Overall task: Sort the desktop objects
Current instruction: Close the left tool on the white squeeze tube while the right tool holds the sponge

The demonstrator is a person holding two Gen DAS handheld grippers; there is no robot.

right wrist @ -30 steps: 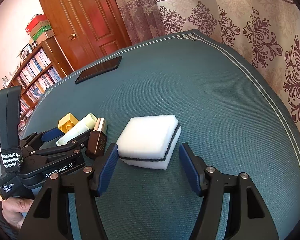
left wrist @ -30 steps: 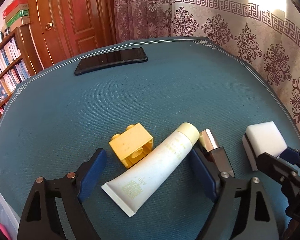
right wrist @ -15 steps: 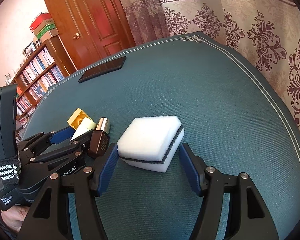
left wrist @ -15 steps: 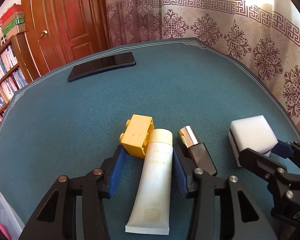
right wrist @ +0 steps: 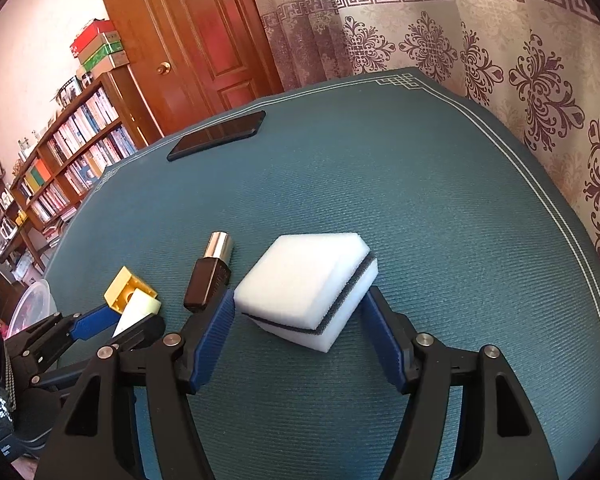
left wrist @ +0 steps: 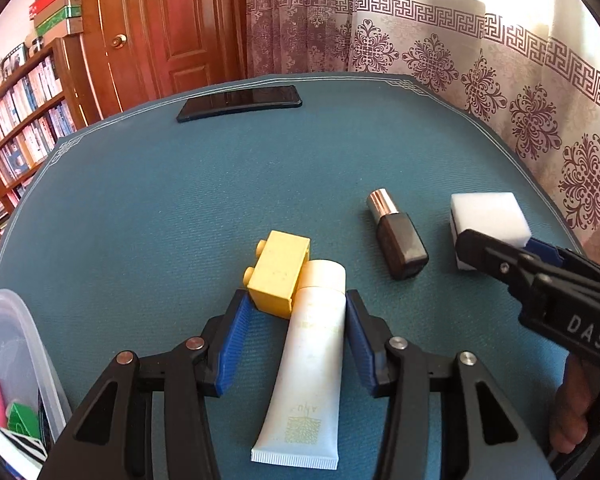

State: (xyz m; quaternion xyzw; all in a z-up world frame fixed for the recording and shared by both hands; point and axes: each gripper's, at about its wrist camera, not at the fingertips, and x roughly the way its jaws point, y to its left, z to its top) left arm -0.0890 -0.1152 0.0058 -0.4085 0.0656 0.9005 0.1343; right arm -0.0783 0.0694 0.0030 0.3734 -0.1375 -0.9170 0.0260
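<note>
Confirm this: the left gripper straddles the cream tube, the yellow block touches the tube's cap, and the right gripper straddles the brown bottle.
Not quite. The right gripper straddles the white sponge, as the right wrist view shows; the brown bottle lies beside it. The rest holds.

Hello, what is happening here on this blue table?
A person is sorting small desk items with two hand-held tools. The left tool is open around a cream tube, with a yellow block against the tube's cap. The right tool is open around a white sponge. A dark bottle and a phone lie untouched.
</note>
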